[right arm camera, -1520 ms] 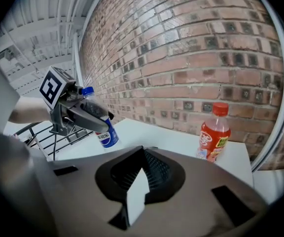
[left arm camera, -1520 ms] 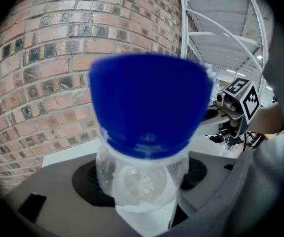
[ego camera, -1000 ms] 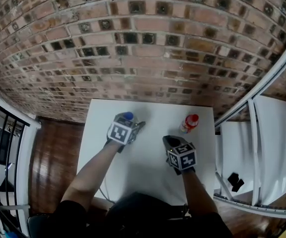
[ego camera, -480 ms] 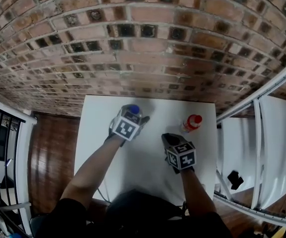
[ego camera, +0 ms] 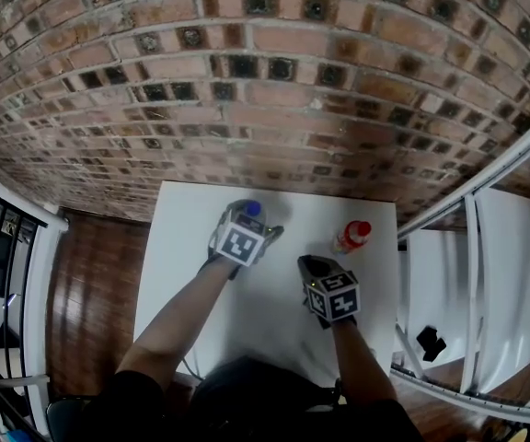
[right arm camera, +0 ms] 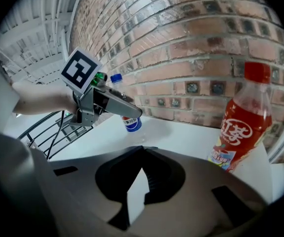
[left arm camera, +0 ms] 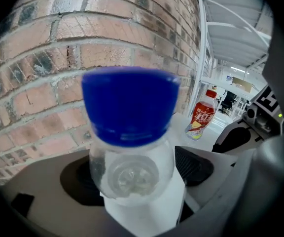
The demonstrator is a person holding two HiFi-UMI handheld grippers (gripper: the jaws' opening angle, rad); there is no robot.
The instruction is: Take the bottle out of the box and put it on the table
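A clear bottle with a blue cap [ego camera: 251, 209] stands upright on the white table [ego camera: 187, 256], near the brick wall. My left gripper [ego camera: 256, 223] is around it. The bottle [left arm camera: 129, 132] fills the left gripper view between the two jaws, which are opening; the right pad [left arm camera: 195, 166] sits just off its shoulder. From the right gripper view, the left gripper [right arm camera: 130, 113] flanks the bottle [right arm camera: 128, 121], whose base rests on the table. My right gripper [ego camera: 313, 263] hovers mid-table, its tips [right arm camera: 142, 149] together and empty.
A red-capped bottle of red drink [ego camera: 351, 235] stands at the table's far right [right arm camera: 240, 122]. The brick wall [ego camera: 274, 90] runs right behind the table. A black railing [ego camera: 7, 247] lies to the left, a white frame [ego camera: 472, 274] to the right.
The left gripper has carried the blue-capped bottle a little further toward the wall and its jaws now stand wider. The right gripper has not moved.
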